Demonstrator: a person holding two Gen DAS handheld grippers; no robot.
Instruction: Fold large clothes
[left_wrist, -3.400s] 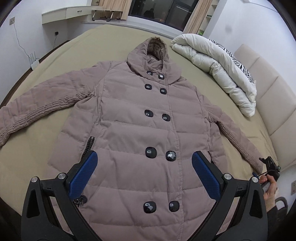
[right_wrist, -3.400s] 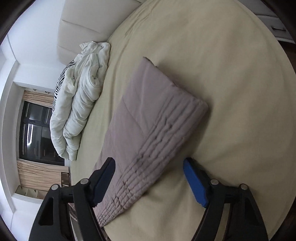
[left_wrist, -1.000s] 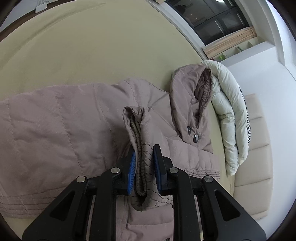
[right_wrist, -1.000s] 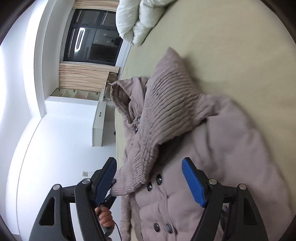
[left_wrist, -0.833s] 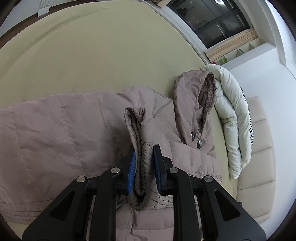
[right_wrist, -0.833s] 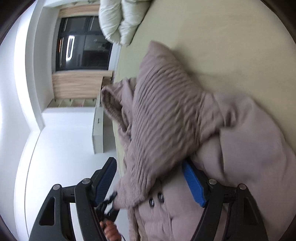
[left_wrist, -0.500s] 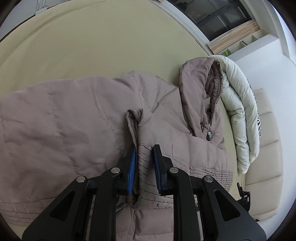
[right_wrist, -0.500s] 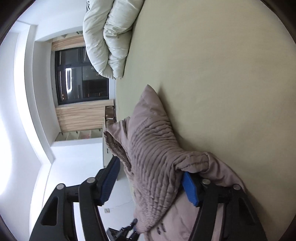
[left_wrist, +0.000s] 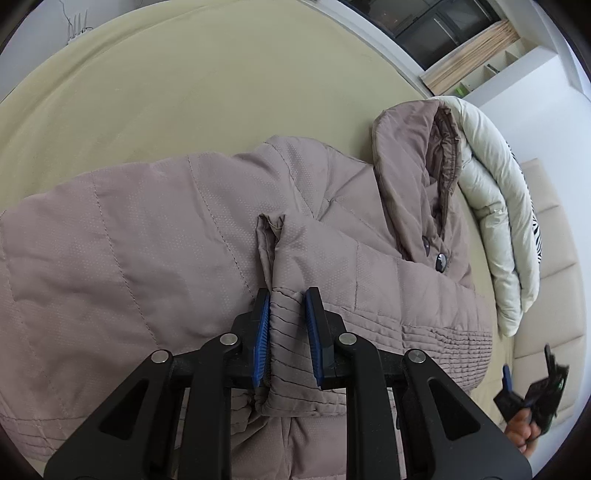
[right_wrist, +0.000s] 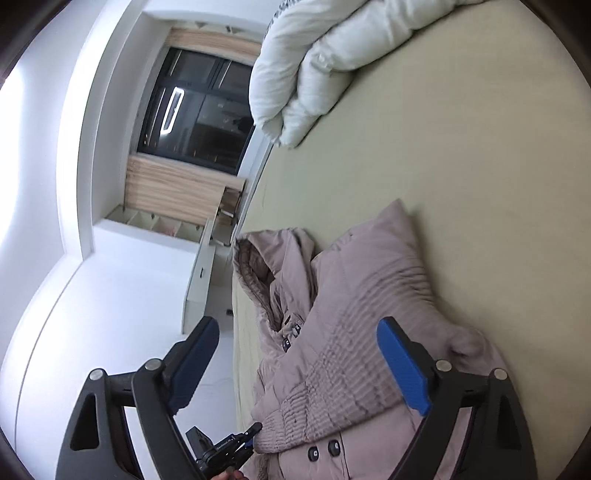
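1. Coat (left_wrist: 155, 236), mauve quilted, lies on the bed (left_wrist: 177, 92); we see it fill the lower half of the left wrist view, body spread from 9 o'clock across to 3 o'clock.
2. Nearest to us in the left wrist view, at 6 o'clock: our left gripper (left_wrist: 288, 332) has its blue pads pinched on the ribbed sleeve cuff (left_wrist: 286, 343), fabric bunched between them, a fold ridge running up toward 12 o'clock.
3. A second sleeve (left_wrist: 424, 325) lies across the coat's chest, its gathered end at 4 o'clock, resting on the body.
4. In the right wrist view, our right gripper (right_wrist: 299, 365) has its pads spread wide, nothing between them but air above the coat; the right pad (right_wrist: 404, 373) sits just over the shirred sleeve fabric. We cannot tell whether it touches.
5. In that same view, the sleeve drapes over the front buttons (right_wrist: 323, 450) at 6 o'clock; its knit cuff end points to 7 o'clock.
6. Farther out, the hood (left_wrist: 413, 177) stands at 2 o'clock in the left wrist view, lining showing, two dark buttons below its opening.
7. Beyond the hood, a folded white duvet (left_wrist: 495, 221) lies along the bed's edge, 2 to 3 o'clock, just beside the hood.
8. Farthest: dark window (right_wrist: 192, 110) and tan curtains (right_wrist: 177, 192), at 10 o'clock in the right wrist view.
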